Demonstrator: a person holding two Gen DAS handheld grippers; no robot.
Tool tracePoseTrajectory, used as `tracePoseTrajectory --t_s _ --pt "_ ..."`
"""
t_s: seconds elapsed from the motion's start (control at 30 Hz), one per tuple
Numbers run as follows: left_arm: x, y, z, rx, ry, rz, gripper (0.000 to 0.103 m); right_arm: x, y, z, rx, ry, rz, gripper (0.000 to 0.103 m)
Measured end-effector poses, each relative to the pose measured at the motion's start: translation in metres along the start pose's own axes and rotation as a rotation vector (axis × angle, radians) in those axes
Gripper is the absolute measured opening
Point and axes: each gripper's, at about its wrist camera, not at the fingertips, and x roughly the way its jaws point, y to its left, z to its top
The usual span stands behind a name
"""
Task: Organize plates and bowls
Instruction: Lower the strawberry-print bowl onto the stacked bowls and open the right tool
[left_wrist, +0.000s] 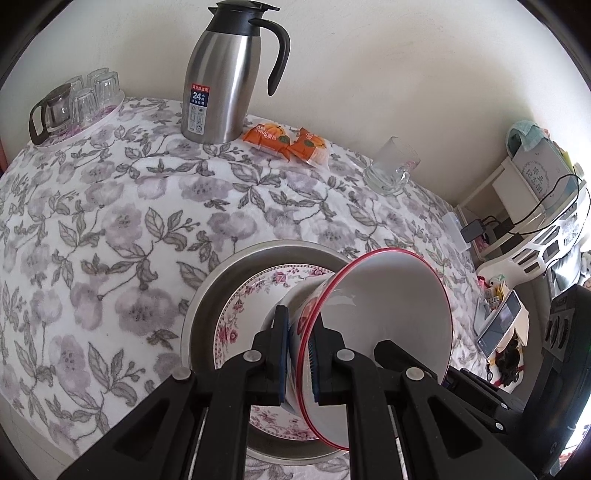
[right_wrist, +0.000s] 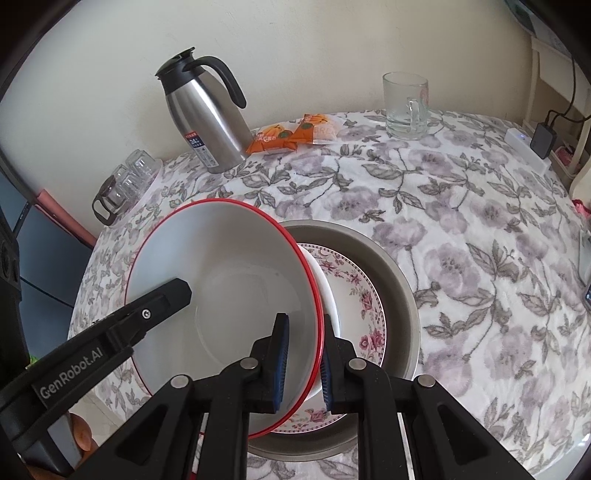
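A: Your left claw (left_wrist: 299, 354) and right claw (right_wrist: 301, 360) each clench the rim of the white red-rimmed ceramic bowl (right_wrist: 221, 291), tilted over the floral-edged white plate (right_wrist: 354, 306) in the grey metal pan (right_wrist: 399, 280).

B: Level it and lower both sides together. The bowl's foot and the plate's centre stay hidden.

A large "24" stood in white on the dark label of the steel thermos jug (left_wrist: 221, 85) at the far side of the table; the smaller print around it was too fine to read. "GenRobot.AI" ran in pale letters along the black arm of the left gripper (right_wrist: 74, 373), near left in the right wrist view. The orange snack packets (right_wrist: 295, 136) right of the jug carried print, of which only "BREA" showed faintly.
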Motion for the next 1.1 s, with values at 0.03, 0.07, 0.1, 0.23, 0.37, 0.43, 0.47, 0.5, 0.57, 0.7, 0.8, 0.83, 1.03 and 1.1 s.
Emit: tracePoseTrajectory --t_s 0.03,0.07,0.1,0.23,0.37,0.43,0.47,0.5,0.57,0.7,0.8,0.83,1.03,1.1 --pt "0.0004 -0.0001 0.0002 0.000 -0.001 0.001 0.010 0.0002 -0.0005 0.0006 0.002 0.001 0.002 0.017" --pt "0.0008 0.0000 0.0005 -0.002 -0.002 0.000 0.010 0.0004 -0.0009 0.0009 0.003 0.002 0.003 0.017" --pt "0.0012 0.0005 0.0010 -0.005 -0.002 -0.002 0.010 0.0003 -0.0014 0.0010 0.006 0.003 0.006 0.017" --pt "0.0013 0.0027 0.0019 -0.021 0.001 -0.015 0.010 0.0005 -0.0030 0.0019 0.021 0.007 0.017 0.016" --pt "0.0011 0.0024 0.0021 -0.023 0.001 -0.015 0.010 0.0003 -0.0030 0.0021 0.023 0.008 0.018 0.016" --pt "0.0010 0.0022 0.0023 -0.023 0.001 -0.016 0.010 0.0003 -0.0033 0.0021 0.024 0.009 0.020 0.016" --pt "0.0011 0.0022 0.0023 -0.024 0.001 -0.016 0.010 0.0001 -0.0032 0.0022 0.023 0.010 0.020 0.016" --pt "0.0011 0.0024 0.0021 -0.025 0.001 -0.016 0.010 -0.0001 -0.0030 0.0022 0.022 0.011 0.019 0.016" --pt "0.0010 0.0026 0.0022 -0.024 0.000 -0.015 0.010 -0.0002 -0.0027 0.0023 0.020 0.012 0.017 0.017" --pt "0.0012 0.0027 0.0023 -0.025 0.000 -0.016 0.010 -0.0002 -0.0026 0.0023 0.023 0.014 0.022 0.017" --pt "0.0013 0.0031 0.0023 -0.025 0.001 -0.013 0.010 -0.0010 -0.0024 0.0027 0.020 0.017 0.020 0.019" --pt "0.0012 0.0031 0.0024 -0.023 0.001 -0.010 0.010 -0.0015 -0.0020 0.0026 0.019 0.018 0.018 0.019" --pt "0.0018 0.0033 0.0024 -0.023 0.002 -0.009 0.010 -0.0022 -0.0026 0.0029 0.022 0.020 0.024 0.020" --pt "0.0024 0.0033 0.0021 -0.024 0.003 -0.010 0.010 -0.0028 -0.0034 0.0034 0.025 0.021 0.026 0.020"
